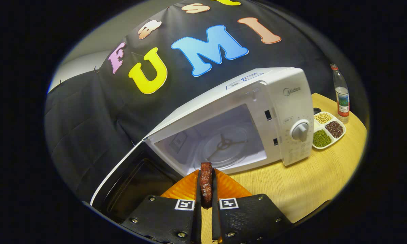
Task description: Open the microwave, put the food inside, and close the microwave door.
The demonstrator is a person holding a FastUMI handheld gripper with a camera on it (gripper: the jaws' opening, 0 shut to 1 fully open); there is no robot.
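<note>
A white microwave [257, 112] stands on the wooden table with its door [129, 183] swung wide to the left. Its cavity shows a glass turntable [223, 145] with nothing on it. My gripper [206, 184] is shut on a dark red-brown sausage [206, 183], which stands on end between the two fingers. The sausage's top reaches the lower front lip of the microwave's opening. An orange plate [230, 188] lies on the table under the fingers, just before the microwave.
Right of the microwave sits a white divided tray [327, 130] with beans and grains. A bottle [341, 93] stands behind it near the table's far edge. Bare wooden tabletop [301, 186] lies to the right of the fingers.
</note>
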